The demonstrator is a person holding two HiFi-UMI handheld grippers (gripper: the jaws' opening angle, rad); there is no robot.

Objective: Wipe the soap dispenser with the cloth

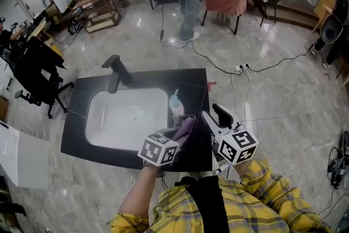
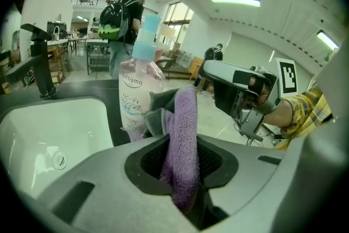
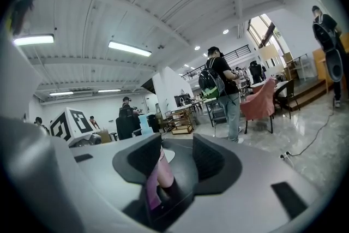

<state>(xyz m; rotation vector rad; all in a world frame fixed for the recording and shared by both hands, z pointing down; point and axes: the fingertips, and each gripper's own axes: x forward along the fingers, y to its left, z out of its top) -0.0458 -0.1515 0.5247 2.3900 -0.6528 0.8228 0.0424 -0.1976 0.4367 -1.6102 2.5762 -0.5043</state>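
- Soap dispenser: clear bottle with a pale blue pump top, upright on the black countertop.
- White basin immediately left of the soap dispenser in the head view; black faucet further left and beyond.
- Left gripper: jaws shut tight on a purple cloth, pinched between the pads, free end standing up past the fingertips.
- Cloth directly in front of the soap dispenser, overlapping its lower right side in the left gripper view; touching or just short of it, not to be told which.
- Soap dispenser just ahead of the left jaws and slightly to their left, outside them.
- Right gripper: jaws apart, closed on nothing; to the right of the soap dispenser and clear of it.
- In the right gripper view, blue pump top visible beyond the left-hand jaw; pink-purple strip in the gap beside that jaw, too unclear to name.
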